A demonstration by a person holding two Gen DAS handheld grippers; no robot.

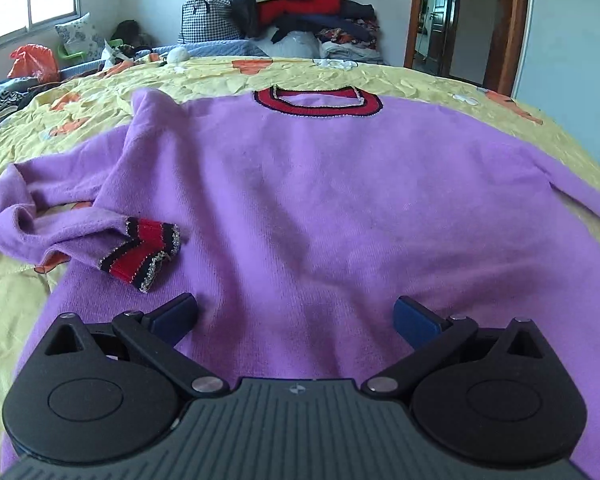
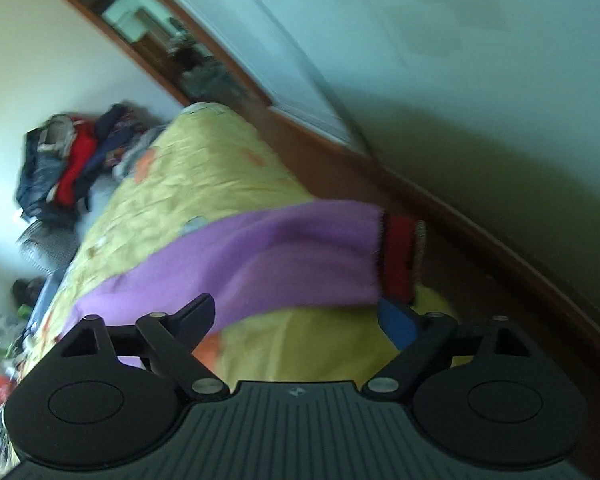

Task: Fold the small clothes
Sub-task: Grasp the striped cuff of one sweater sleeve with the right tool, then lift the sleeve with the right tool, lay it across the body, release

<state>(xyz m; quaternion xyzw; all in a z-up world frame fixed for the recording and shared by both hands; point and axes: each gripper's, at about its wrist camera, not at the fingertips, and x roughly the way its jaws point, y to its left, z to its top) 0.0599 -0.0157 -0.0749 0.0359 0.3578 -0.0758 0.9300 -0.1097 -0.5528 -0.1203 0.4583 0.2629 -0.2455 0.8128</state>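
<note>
A purple sweater [image 1: 300, 200] with a red and dark collar [image 1: 318, 102] lies flat on the yellow bedspread [image 1: 16, 300]. Its left sleeve is folded in, with the striped red cuff [image 1: 148, 254] resting on the body. My left gripper [image 1: 296, 316] is open and empty, low over the sweater's hem. In the right wrist view the camera is tilted. The sweater's other sleeve [image 2: 260, 256] stretches across the bed edge, ending in a red cuff [image 2: 400, 260]. My right gripper [image 2: 296, 320] is open, just in front of that sleeve, not touching it.
A pile of clothes [image 1: 296, 4] and a checked bag [image 1: 208, 20] sit at the head of the bed. An orange bag [image 1: 34, 62] and clutter lie at the left by the window. A doorway [image 1: 452, 20] is at the right; the bed edge drops to a brown floor [image 2: 500, 280].
</note>
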